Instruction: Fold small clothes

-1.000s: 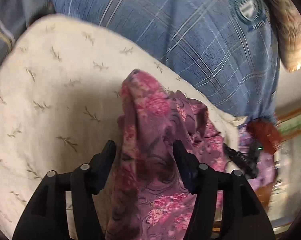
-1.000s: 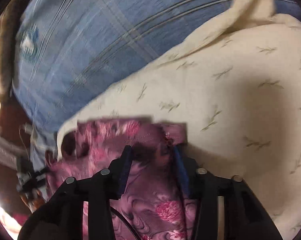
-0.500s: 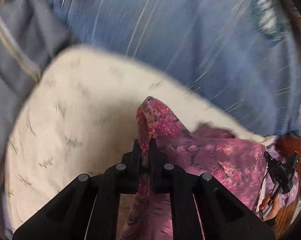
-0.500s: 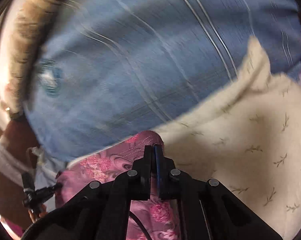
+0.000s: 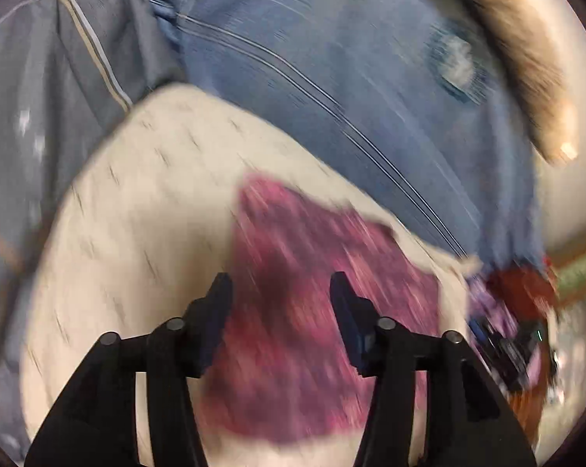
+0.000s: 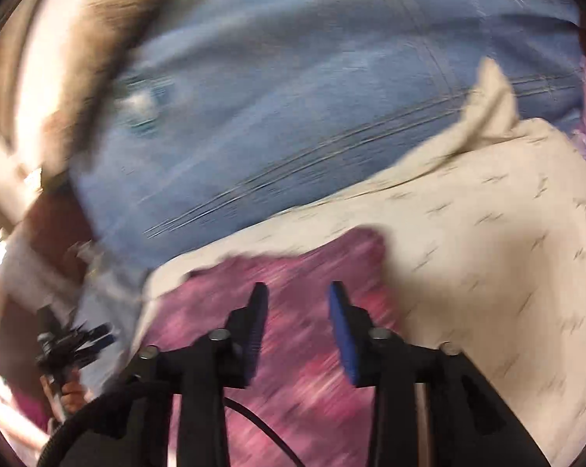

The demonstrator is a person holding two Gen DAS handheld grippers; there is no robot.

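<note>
A small purple-pink floral garment [image 5: 316,272] lies spread flat on a cream pillow with a twig print [image 5: 137,202]. My left gripper [image 5: 281,295] is open and empty just above the garment's left part. In the right wrist view the same garment [image 6: 304,268] lies on the pillow [image 6: 487,233]. My right gripper [image 6: 296,299] is open and empty above it. Both views are blurred by motion.
A blue plaid sheet [image 5: 331,70] covers the bed behind the pillow. A grey striped cloth [image 5: 59,58] lies at the far left. The other gripper shows at the right edge of the left wrist view [image 5: 506,346] and at the left edge of the right wrist view [image 6: 71,346].
Half a second ago both grippers were shut on the garment and held it up. Now both have opened and let go, and the garment lies flat on the pillow.
</note>
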